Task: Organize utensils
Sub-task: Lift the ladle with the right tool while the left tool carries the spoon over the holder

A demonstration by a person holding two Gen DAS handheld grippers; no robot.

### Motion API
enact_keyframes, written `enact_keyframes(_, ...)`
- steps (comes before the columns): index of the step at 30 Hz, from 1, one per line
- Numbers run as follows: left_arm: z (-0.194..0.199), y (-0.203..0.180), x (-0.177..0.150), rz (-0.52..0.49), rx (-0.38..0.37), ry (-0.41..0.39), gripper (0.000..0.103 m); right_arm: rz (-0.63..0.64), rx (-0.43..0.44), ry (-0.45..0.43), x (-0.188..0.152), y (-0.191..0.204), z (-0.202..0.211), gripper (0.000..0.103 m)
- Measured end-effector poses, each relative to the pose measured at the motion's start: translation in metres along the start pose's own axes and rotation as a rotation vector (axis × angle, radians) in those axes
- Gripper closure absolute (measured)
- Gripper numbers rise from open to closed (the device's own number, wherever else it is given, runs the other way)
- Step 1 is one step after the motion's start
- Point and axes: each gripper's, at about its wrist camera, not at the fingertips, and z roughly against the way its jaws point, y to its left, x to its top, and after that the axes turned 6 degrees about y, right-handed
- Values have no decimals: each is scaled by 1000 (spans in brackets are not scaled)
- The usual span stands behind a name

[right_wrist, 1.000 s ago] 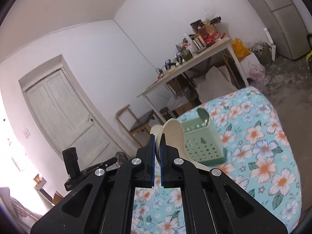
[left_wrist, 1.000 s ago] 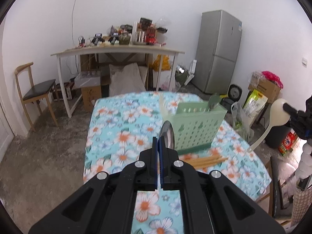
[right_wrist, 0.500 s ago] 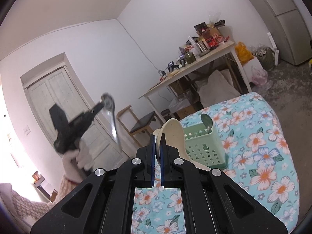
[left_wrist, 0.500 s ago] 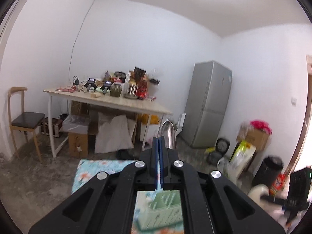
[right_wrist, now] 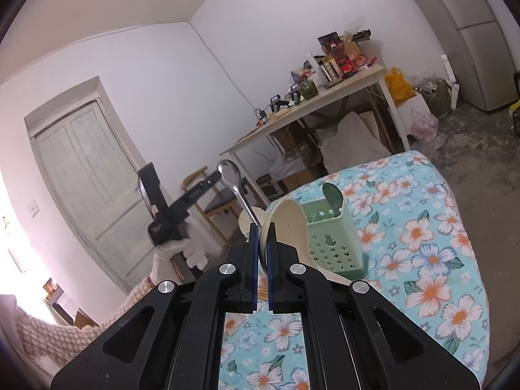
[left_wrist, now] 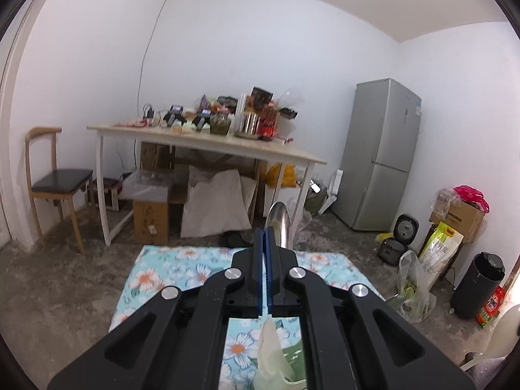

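Left tool (left_wrist: 265, 232) is clamping a metal spoon (left_wrist: 282, 224), bowl up, above the floral counter (right_wrist: 422, 243). Right tool (right_wrist: 262, 232) is gripping a cream rice paddle (right_wrist: 289, 224) just beside the green utensil basket (right_wrist: 331, 240) sitting on that counter.

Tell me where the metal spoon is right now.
In the right wrist view, the metal spoon is left of centre, held aloft by the left hand-held gripper, left of the green caddy.

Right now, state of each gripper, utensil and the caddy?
left gripper: shut on metal spoon, raised off the table
right gripper: shut on cream rice paddle
green caddy: upright on floral tablecloth, one green utensil standing inside
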Motion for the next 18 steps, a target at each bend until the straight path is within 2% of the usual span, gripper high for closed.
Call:
enact_keyframes(6,-3,1,-10,0,1,16,102,-2,-6,10,-1,-1,-5,100)
enact_keyframes(10,15,-2,1,-5,6,-73,102,3,-4,17,1,3,-9,100)
enact_keyframes(13,21,-9,8,-48,30,-120,102,7,-1,19,1,5,-10,100)
enact_keyframes(18,-4,-24,-11,-144,92,-89,102,19,-1,27,1,9,-12,100)
